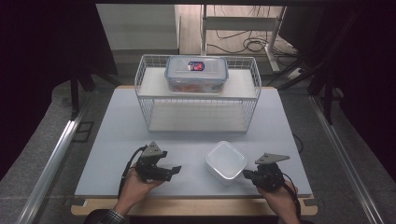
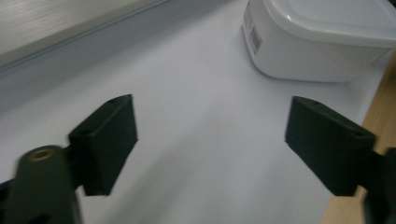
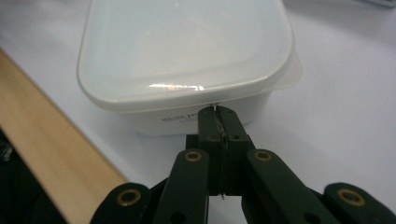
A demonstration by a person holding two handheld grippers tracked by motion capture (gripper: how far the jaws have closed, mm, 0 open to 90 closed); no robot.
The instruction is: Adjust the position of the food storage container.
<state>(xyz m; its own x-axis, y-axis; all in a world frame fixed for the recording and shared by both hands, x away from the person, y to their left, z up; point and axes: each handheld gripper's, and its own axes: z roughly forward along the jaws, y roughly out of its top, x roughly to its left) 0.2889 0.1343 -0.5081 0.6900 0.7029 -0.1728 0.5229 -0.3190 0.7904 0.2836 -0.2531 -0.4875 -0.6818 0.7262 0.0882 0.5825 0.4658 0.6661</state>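
You have two lidded containers: one white container (image 1: pixel 226 161) at five o'clock and one clear blue-trimmed container (image 1: pixel 196 73) at twelve. You also have one wire basket (image 1: pixel 150 111) and two grippers, left gripper (image 1: pixel 173 170) and right gripper (image 1: pixel 244 173).

A wire basket (image 1: pixel 198 95) stands at the far side of the white tabletop (image 1: pixel 116 140). A clear lidded box (image 1: pixel 196 73) with a red-and-blue label rests on the basket's upper shelf. Cables (image 1: pixel 243 44) lie on the floor beyond the table.
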